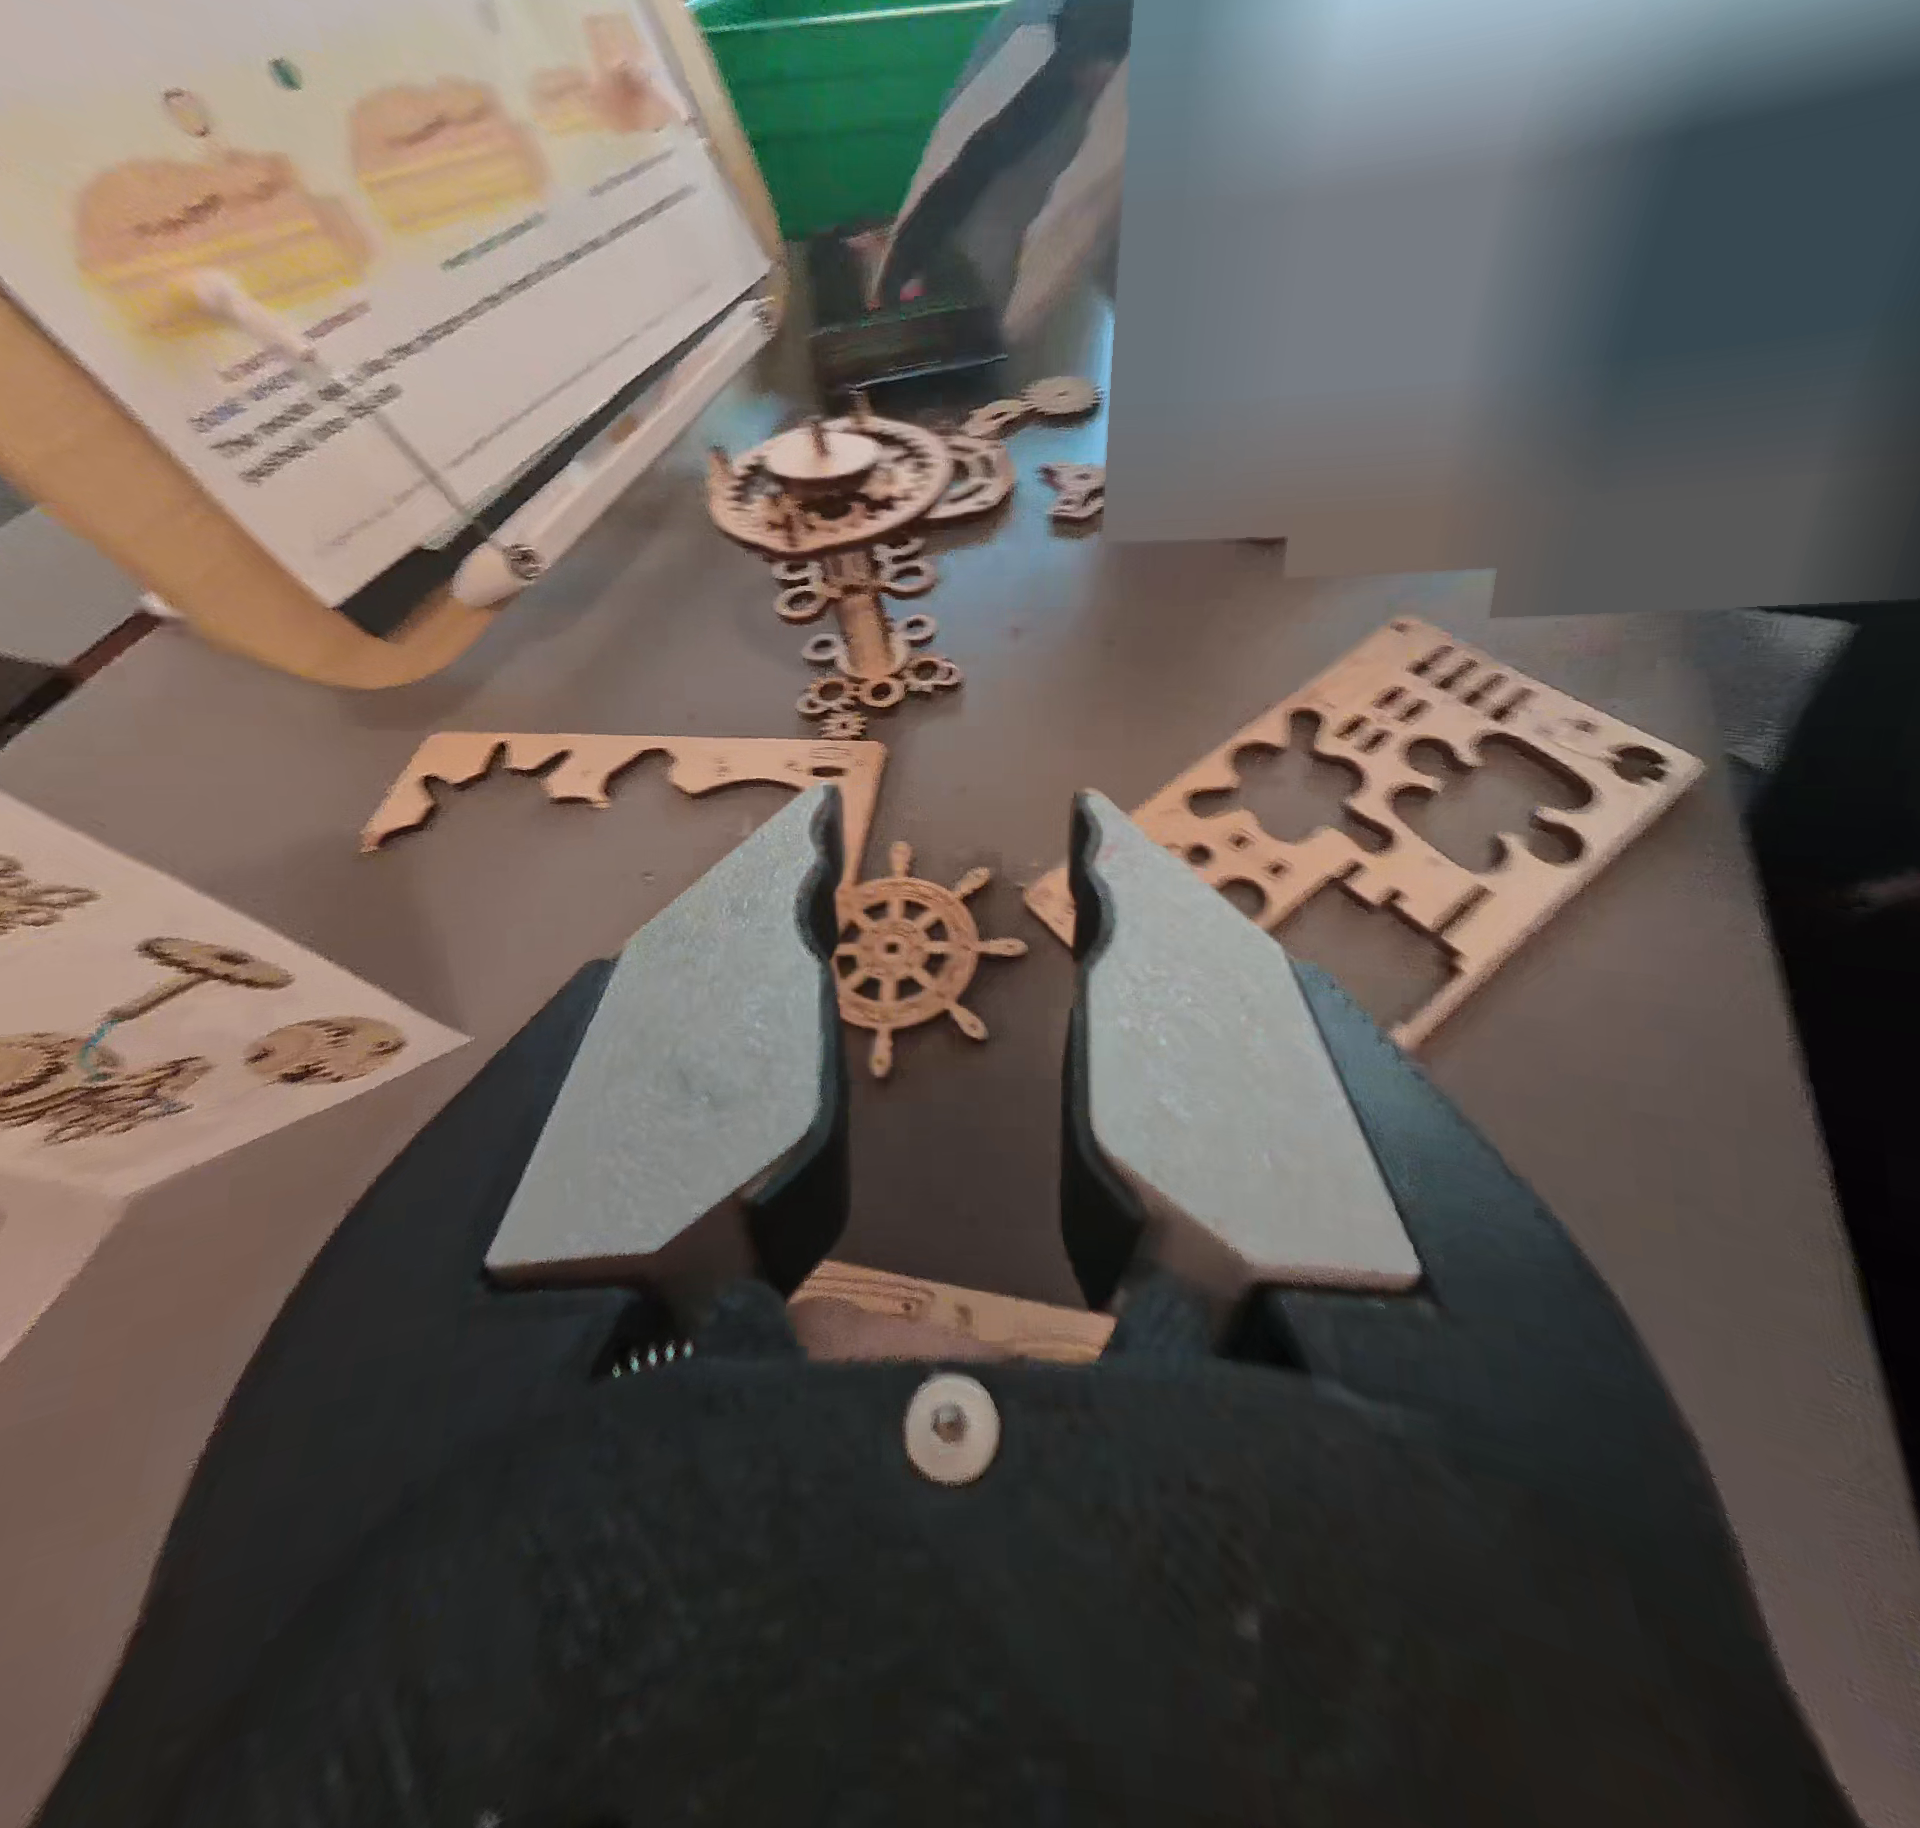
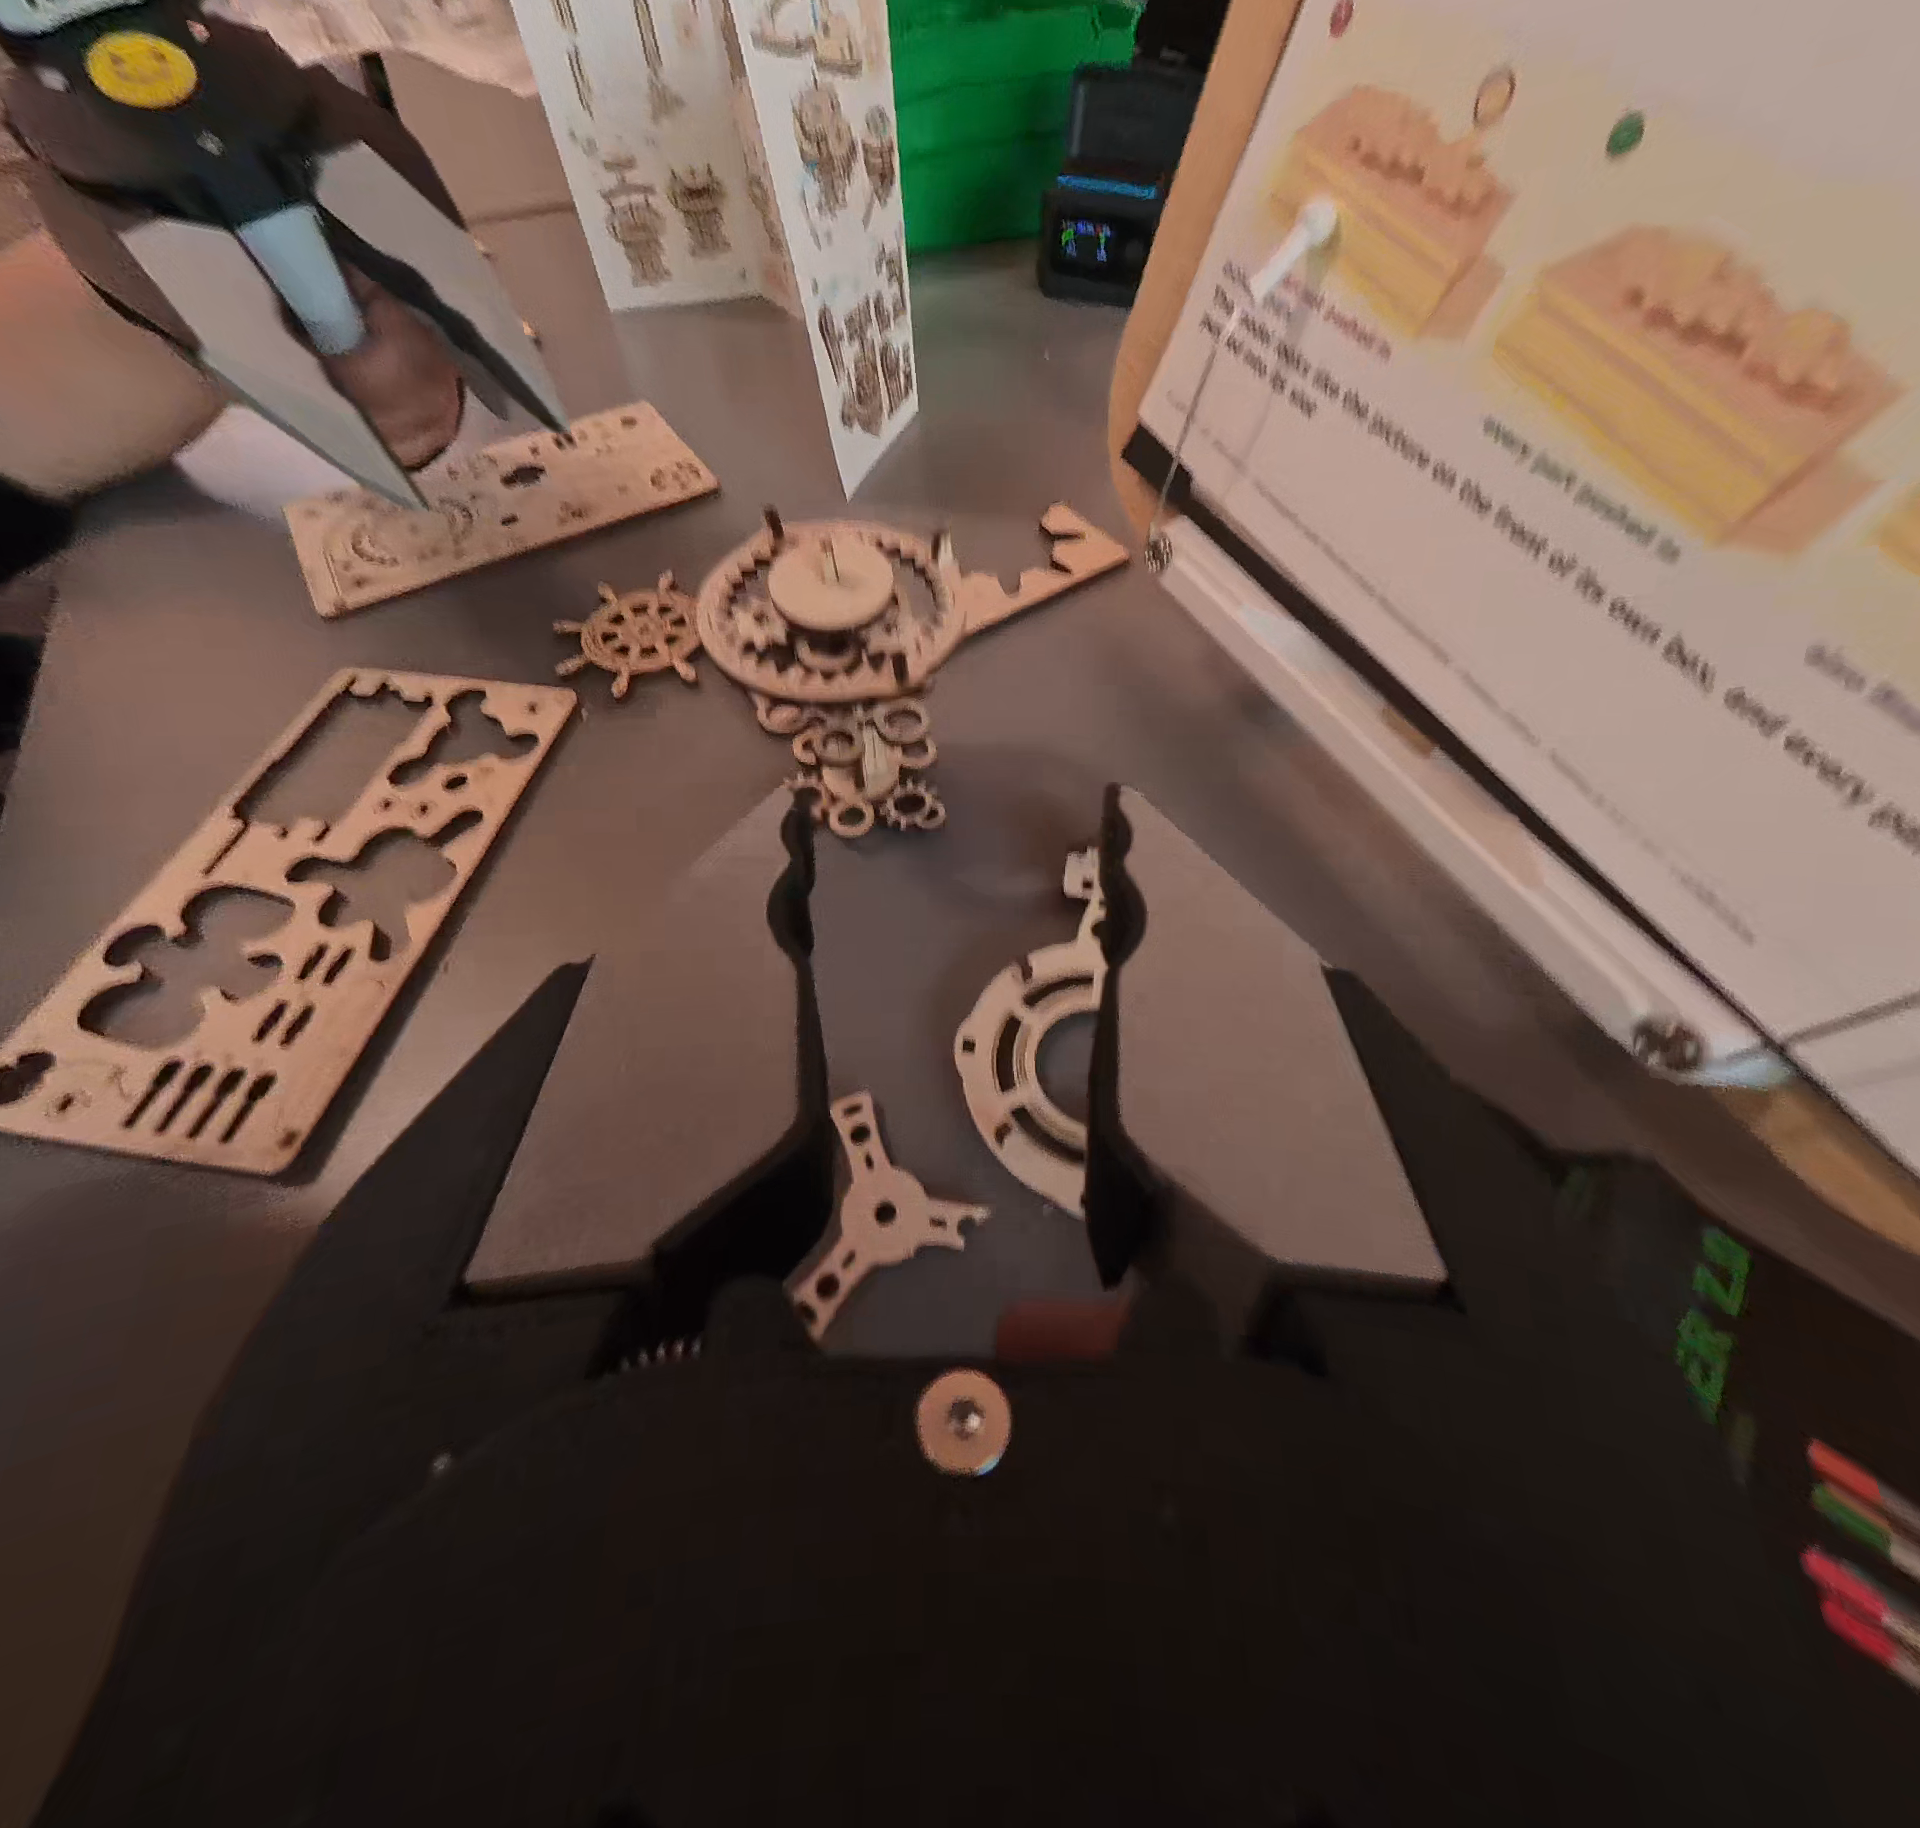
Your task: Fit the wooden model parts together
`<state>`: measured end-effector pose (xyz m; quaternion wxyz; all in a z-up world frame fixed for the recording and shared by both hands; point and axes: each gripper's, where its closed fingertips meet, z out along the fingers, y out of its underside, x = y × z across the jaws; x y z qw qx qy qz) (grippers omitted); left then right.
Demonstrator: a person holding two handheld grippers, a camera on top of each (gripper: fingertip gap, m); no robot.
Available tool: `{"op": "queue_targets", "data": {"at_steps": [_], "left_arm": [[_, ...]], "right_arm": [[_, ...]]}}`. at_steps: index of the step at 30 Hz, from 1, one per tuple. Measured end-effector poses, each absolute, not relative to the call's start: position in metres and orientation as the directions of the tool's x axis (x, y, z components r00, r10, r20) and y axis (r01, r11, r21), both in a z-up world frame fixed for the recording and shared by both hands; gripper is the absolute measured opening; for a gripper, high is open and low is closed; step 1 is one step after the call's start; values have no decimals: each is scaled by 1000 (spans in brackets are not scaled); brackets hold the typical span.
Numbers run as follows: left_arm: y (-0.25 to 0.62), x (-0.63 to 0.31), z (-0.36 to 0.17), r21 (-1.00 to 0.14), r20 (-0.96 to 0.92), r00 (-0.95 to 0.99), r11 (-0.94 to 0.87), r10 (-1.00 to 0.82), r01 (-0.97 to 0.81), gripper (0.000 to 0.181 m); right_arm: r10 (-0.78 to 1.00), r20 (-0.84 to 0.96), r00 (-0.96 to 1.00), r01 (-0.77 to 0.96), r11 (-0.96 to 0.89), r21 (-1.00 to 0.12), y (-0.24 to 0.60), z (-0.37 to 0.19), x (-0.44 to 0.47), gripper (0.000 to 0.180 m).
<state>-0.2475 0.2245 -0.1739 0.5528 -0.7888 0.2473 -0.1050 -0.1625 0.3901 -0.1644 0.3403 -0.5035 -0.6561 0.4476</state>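
The left hand-held gripper (image 1: 951, 822) hovers, jaws wide and empty, around a wooden ship's wheel (image 1: 914, 952) at frame centre on the worktop (image 1: 260, 739). The right hand-held gripper (image 2: 951, 822), also wide, holds nothing; the half-built model (image 2: 821, 625) stands above it. The thin spokes could probably snap under a skewed pinch. The instruction sheets (image 2: 1558, 428) carry print.

In my left wrist view, a mosaic patch hides the far right of the scene, and my left gripper (image 1: 951, 843) covers one edge of the ship's wheel (image 1: 912, 950) and most of a wooden piece (image 1: 940, 1313) near its hinge. The instruction board (image 1: 343, 220) at far left is blurred and cropped. In my right wrist view, my right gripper (image 2: 951, 843) conceals half of the ring-shaped part (image 2: 1023, 1061); the punched sheet (image 2: 260, 937) runs off the left edge.
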Motion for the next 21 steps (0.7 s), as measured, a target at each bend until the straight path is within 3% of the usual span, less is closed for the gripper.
{"op": "queue_targets", "data": {"at_steps": [5,8,12,16,21], "left_arm": [[258,-254,-154,-921,-95,918,-316,-385,-228,41],[279,-240,-149,-926,-36,908,-328,-417,-187,41],[308,-236,-155,-914,-51,917,-351,-396,-202,44],[307,-241,-127,-958,-23,930,-257,-368,-125,45],[291,-281,-106,-981,31,960,-192,-279,-24,43]], "right_arm": [[940,-23,-341,360,108,-927,364,-137,-183,51],[935,-8,-354,413,148,-899,353,-137,-197,37],[955,41,-295,513,194,-836,358,-141,-210,36],[976,95,-197,381,166,-910,381,-96,-199,37],[993,-22,-118,198,2,-980,422,-64,-166,47]]}}
